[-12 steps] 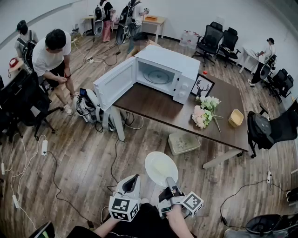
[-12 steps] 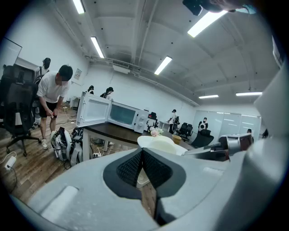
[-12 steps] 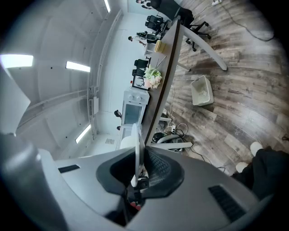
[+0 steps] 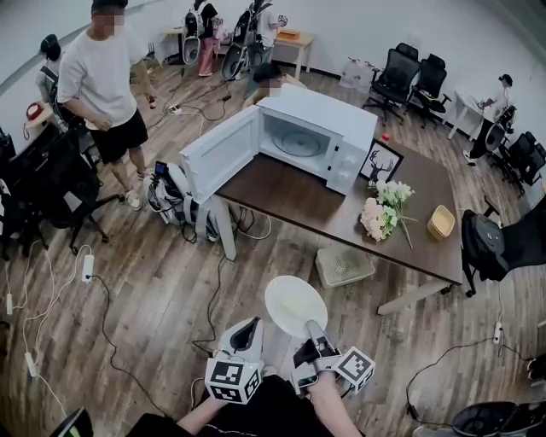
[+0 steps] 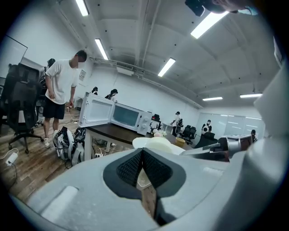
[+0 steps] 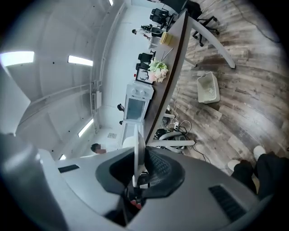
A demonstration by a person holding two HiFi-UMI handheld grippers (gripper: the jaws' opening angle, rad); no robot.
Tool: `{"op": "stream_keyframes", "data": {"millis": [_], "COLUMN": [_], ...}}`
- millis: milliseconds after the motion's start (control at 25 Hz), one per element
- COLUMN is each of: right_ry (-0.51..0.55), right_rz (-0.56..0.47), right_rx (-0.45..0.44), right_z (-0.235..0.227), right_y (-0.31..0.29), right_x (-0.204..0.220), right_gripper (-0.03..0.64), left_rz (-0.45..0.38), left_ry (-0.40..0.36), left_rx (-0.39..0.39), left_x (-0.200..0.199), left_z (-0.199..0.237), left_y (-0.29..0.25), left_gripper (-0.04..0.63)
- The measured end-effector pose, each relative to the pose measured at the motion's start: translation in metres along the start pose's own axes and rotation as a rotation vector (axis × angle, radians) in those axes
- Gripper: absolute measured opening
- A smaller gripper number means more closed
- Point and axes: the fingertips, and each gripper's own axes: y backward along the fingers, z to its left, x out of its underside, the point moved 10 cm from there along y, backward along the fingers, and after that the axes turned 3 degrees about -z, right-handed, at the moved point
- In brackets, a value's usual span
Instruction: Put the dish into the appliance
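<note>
The right gripper [image 4: 312,331] has its jaws clenched on the near rim of the dish [image 4: 295,307]. The dish is round, lies face up and about level, and reaches ahead of the jaws over the floor [image 4: 153,290], short of the desk's [image 4: 281,201] near edge. Beside it, the left gripper's [image 4: 247,329] jaws are closed on nothing. Beyond, the microwave [image 4: 316,136] stands on the desk, door [image 4: 220,154] open.

Wood-plank floor [image 4: 128,333] fills an open office bounded by a white wall [image 4: 358,21] along the top of the frame. A long dark brown table [image 4: 290,201] crosses the centre diagonally, with flowers [image 4: 381,209], a framed deer picture [image 4: 381,161] and a small yellow basket [image 4: 441,222] toward its right end. A white mesh basket [image 4: 344,266] sits on the floor beneath. Black office chairs [image 4: 397,72] cluster at upper right, backpacks [image 4: 171,201] lie by the table's left leg, and cables [image 4: 94,299] trail at left. A person in a white shirt [image 4: 107,77] stands at upper left. Strip lights [image 5: 167,66] line the ceiling.
</note>
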Motion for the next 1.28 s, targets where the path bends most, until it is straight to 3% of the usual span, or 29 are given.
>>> {"op": "stream_keyframes", "data": {"millis": [160,600,1280], "right_ry": [-0.023,-0.057,-0.110], "right_rz": [-0.027,-0.090,-0.180], "right_rx": [0.004,0.004,-0.004], "right_z": [-0.001,0.015,0.030], "right_y": [-0.014,-0.086,-0.175], "right_x": [-0.004,-0.025,-0.025], "right_gripper": [0.049,0.056,0.060], "left_rz": [-0.016,-0.037,0.008], "left_ry": [0.011,-0.014,-0.025], "left_rx": [-0.005,0.087,0.195], "left_x": [-0.001,-0.035,-0.069], "left_z": [0.010,0.044,0.114], "left_y": [-0.014,-0.091,-0.179], "left_gripper": [0.011,0.011,0.010]}}
